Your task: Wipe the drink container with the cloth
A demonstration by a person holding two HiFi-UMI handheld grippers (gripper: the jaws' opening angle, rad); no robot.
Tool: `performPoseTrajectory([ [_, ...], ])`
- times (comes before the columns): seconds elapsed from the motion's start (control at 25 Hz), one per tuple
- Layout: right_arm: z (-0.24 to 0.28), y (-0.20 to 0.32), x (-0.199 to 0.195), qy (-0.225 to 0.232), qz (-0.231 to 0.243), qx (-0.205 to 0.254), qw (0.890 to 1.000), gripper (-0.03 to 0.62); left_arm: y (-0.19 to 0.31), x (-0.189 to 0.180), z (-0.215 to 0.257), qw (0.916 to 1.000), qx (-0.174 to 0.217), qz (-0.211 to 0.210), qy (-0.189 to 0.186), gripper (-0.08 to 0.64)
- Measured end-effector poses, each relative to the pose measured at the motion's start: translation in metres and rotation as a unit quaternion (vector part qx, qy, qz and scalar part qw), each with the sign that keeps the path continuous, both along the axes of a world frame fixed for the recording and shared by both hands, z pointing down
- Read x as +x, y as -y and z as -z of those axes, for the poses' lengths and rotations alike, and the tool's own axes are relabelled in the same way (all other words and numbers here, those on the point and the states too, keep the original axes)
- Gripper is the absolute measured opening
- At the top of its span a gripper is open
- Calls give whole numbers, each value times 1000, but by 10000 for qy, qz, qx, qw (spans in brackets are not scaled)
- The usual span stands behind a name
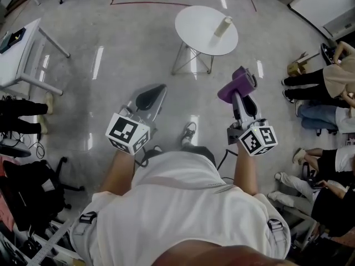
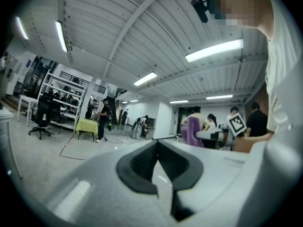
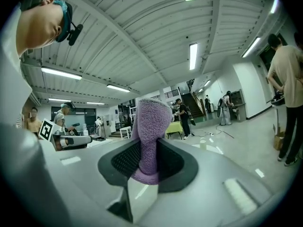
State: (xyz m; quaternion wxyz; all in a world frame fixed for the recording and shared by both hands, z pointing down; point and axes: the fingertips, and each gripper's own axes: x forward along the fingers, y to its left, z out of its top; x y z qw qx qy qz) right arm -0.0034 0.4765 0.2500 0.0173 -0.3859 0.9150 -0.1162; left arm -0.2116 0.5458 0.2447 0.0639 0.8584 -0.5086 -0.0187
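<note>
White shirt (image 1: 183,204) fills the bottom of the head view, nearest the lens, and both forearms reach out of it toward 12 o'clock, each ending in a marker cube. The left tongs (image 2: 158,164) are pressed together with nothing between them. They point at bare floor (image 1: 111,65), which suggests this arm is only being carried along with no job yet. The right tongs (image 3: 147,160) pinch the purple cloth (image 3: 151,126). The right gripper view shows the cloth clamped low in the dark pads, with a thick folded pad of terry standing up past the tips, probably so that a soft wad meets the surface first. Neither tool is near its target. The drink container (image 1: 223,26) stands well apart from both, up at 12 o'clock on a small round white table (image 1: 194,29), toward the 3 o'clock side of the tabletop. It looks like a slim, pale cream cylinder, plain-sided, upright and alone on the table; its lid, its label and any dirt are too small to make out. Being tall and narrow, it would likely tip under a sideways wipe unless the free left tongs steady it. Seated people line the floor at 3 o'clock, clear of the path to the table.
</note>
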Motion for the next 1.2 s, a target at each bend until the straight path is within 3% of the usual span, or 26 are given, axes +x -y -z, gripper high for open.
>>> performPoseTrajectory([
  [0.36,-5,142,34,335,95,-123,9993,100,131,40,9,9994,-60,75,337,3],
  [0.56,-10,216,76,433,107,-218,9988,100,204,85,13,9991,-131,30,394,3],
  [0.96,-38,327,162,548,100,-387,9977,100,319,174,-9,9980,-317,-89,549,3],
  [1.2,-52,374,181,617,58,-515,9967,100,375,193,-15,9967,-440,-240,645,3],
])
